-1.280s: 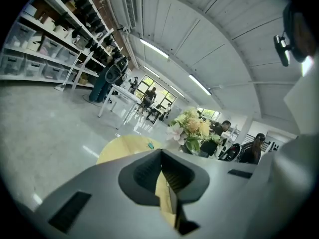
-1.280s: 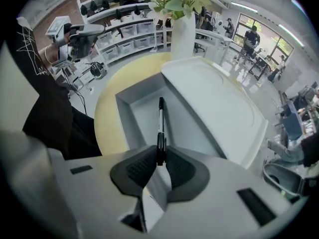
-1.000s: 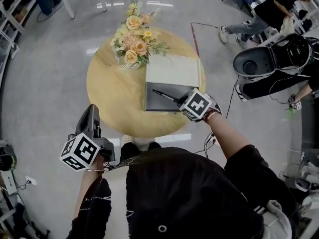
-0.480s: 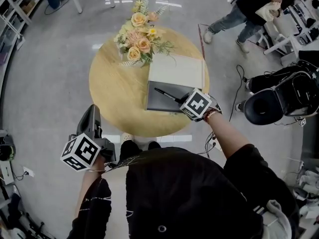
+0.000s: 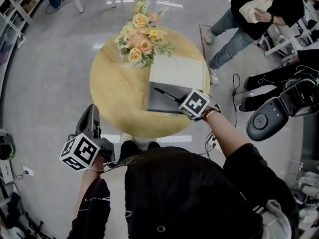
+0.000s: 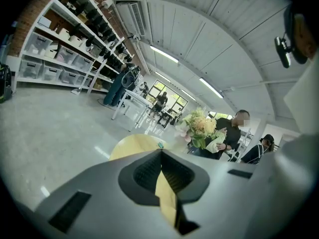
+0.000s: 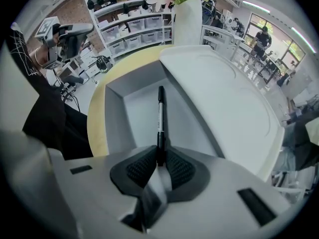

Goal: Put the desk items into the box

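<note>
A black pen (image 7: 160, 118) is gripped by the right hand-held gripper (image 7: 159, 161) and pointed into the open grey box (image 7: 114, 118). The left hand-held gripper (image 6: 160, 156) is clenched on nothing, well away from the box, off the bench (image 5: 117, 93).

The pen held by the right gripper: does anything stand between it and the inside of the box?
Nothing visible does. The pen is clamped in the right gripper over the open box, whose floor is bare; the lid lies beside it.

Bright overhead striplights (image 6: 164, 54), glare on floor (image 5: 115, 3), fisheye-warped edges, soft foreground
</note>
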Tool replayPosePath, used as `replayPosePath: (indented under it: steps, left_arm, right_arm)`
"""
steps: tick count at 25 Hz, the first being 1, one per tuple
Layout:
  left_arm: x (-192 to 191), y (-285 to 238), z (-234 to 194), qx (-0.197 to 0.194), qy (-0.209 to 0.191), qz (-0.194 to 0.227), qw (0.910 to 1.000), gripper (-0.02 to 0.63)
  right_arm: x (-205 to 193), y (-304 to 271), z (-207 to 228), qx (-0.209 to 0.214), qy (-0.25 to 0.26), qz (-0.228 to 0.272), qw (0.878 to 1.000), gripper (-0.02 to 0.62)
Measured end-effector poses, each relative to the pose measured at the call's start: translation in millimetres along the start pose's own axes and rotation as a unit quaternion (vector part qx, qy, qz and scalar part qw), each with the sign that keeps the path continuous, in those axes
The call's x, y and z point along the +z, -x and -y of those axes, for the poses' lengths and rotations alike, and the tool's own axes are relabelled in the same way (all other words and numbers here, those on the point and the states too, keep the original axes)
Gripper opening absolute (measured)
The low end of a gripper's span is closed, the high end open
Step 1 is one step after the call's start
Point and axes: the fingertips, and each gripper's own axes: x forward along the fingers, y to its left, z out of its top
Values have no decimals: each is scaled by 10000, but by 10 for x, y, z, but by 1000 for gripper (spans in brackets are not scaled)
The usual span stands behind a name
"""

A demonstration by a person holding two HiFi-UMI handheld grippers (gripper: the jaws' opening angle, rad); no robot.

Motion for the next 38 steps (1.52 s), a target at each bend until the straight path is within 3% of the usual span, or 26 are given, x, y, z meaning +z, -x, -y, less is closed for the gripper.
replayPosePath:
  steps: [20, 38]
  left_arm:
    - [8, -16, -96, 44, 74, -14, 10000, 9]
    - [142, -127, -148, -26, 31, -64, 10000, 9]
  right_arm:
    - [13, -72, -1, -62, 120, -390, 9991, 67]
    - [19, -103, 2, 184, -259, -525, 9981, 69]
